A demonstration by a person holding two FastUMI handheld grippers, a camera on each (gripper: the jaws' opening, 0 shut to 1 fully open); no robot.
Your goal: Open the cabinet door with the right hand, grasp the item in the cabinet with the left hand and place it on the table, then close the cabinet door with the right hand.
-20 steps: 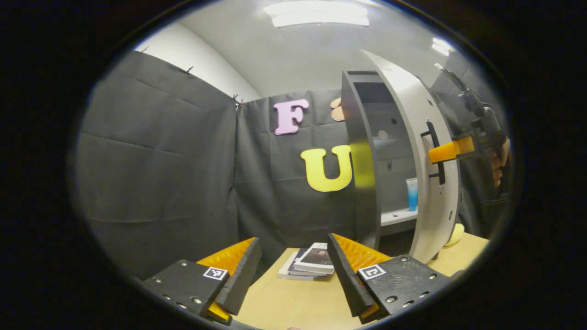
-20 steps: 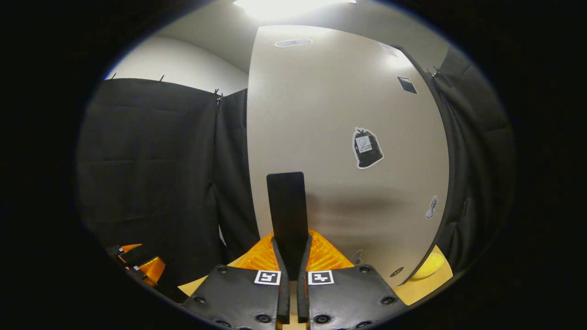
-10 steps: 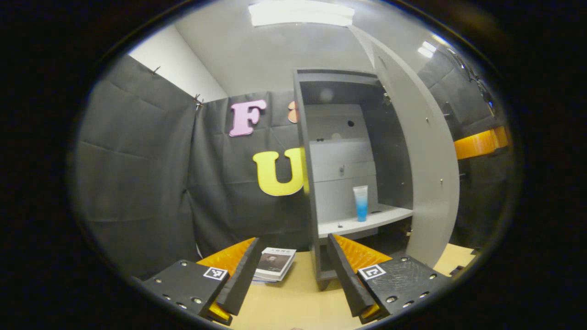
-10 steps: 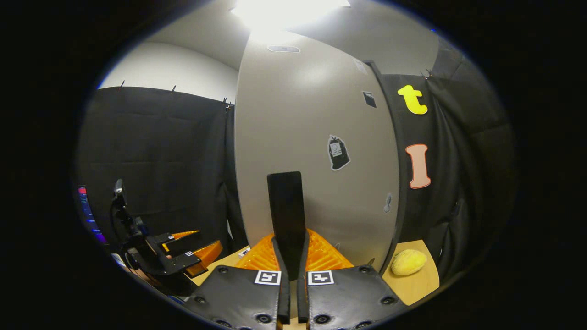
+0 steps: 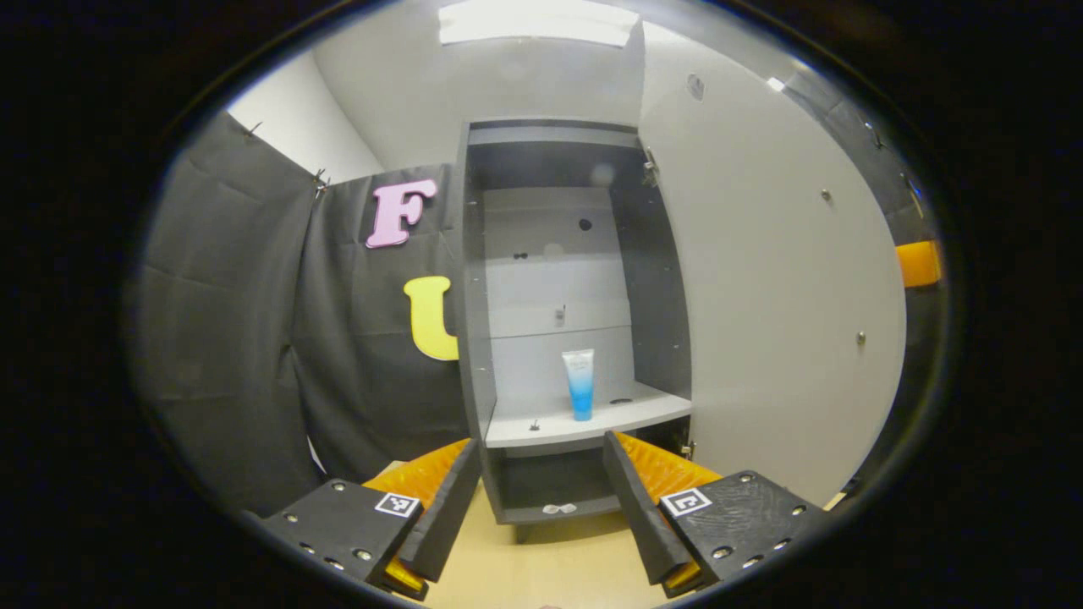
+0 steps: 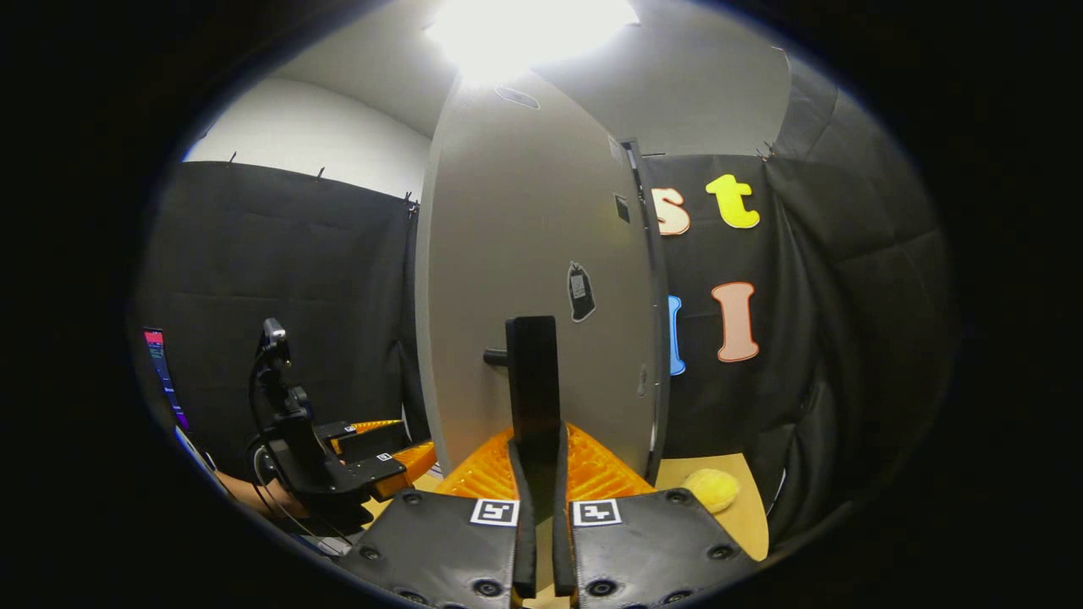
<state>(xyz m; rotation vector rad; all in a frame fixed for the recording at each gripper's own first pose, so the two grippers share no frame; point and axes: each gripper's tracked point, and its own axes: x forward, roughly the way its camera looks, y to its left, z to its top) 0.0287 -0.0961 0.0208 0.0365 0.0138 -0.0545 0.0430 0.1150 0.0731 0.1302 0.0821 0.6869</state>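
black cloth walls close in the pale wooden surface where the tall grey cabinet stands, its grey door swung wide. on its middle shelf a white-to-blue squeeze tube stands upright, cap down, its print too small to read. left claw gapes empty. right claw pinches the door's black handle.

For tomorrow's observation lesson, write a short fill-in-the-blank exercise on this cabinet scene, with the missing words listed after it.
1. The cabinet door stands ____.
2. The right gripper is shut on the door's ____.
3. The blue-and-white tube stands upright on a ____ inside the cabinet.
4. The left gripper has its jaws ____ and holds nothing.

Missing words: open; handle; shelf; open
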